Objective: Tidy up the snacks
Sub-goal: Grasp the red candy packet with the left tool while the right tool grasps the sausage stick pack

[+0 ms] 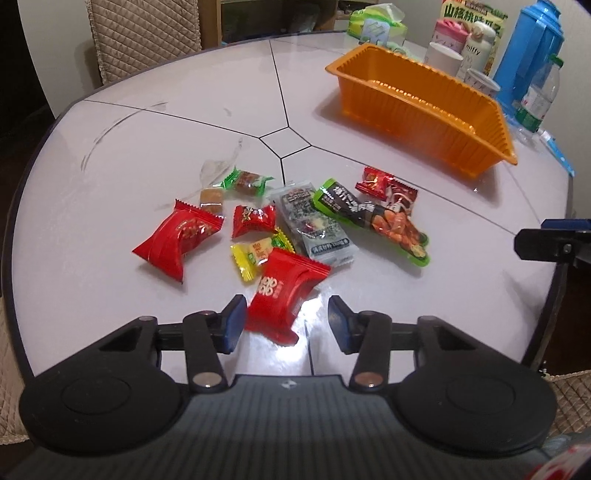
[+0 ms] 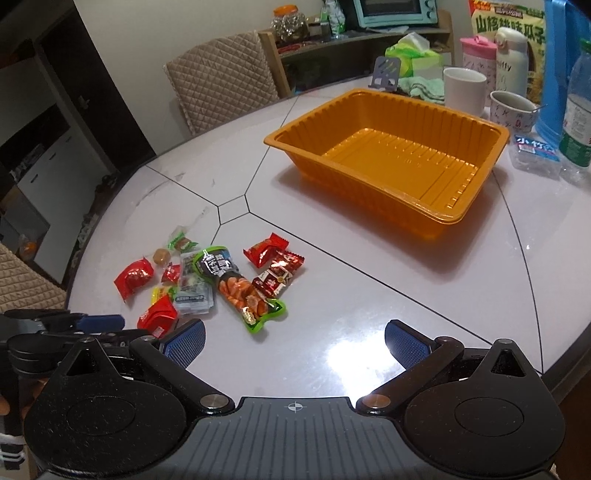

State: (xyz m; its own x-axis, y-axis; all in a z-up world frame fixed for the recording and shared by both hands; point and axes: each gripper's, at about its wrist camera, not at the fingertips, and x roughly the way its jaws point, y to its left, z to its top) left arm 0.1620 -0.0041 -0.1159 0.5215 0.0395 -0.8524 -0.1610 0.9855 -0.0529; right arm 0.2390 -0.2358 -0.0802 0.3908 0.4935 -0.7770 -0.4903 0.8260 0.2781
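Several wrapped snacks lie in a loose pile on the pale round table (image 1: 110, 155). Among them are a red packet (image 1: 177, 236), a grey packet (image 1: 314, 225) and a long green sausage packet (image 1: 373, 218) (image 2: 240, 288). My left gripper (image 1: 287, 323) hovers low over the nearest red packet (image 1: 284, 291) (image 2: 157, 315), whose near end lies between the blue pads. The left pad is at its edge and the right pad stands clear, so nothing is gripped. My right gripper (image 2: 295, 341) is wide open over bare table, right of the pile. The orange tray (image 1: 406, 110) (image 2: 369, 177) stands empty beyond.
Behind the tray crowd a white mug (image 2: 463, 90), a patterned cup (image 2: 513, 110), a pink tumbler (image 2: 476, 55), a water bottle (image 2: 576, 110), a blue jug (image 1: 528, 55) and a tissue pack (image 1: 376, 22). A quilted chair (image 2: 221, 77) stands at the far rim.
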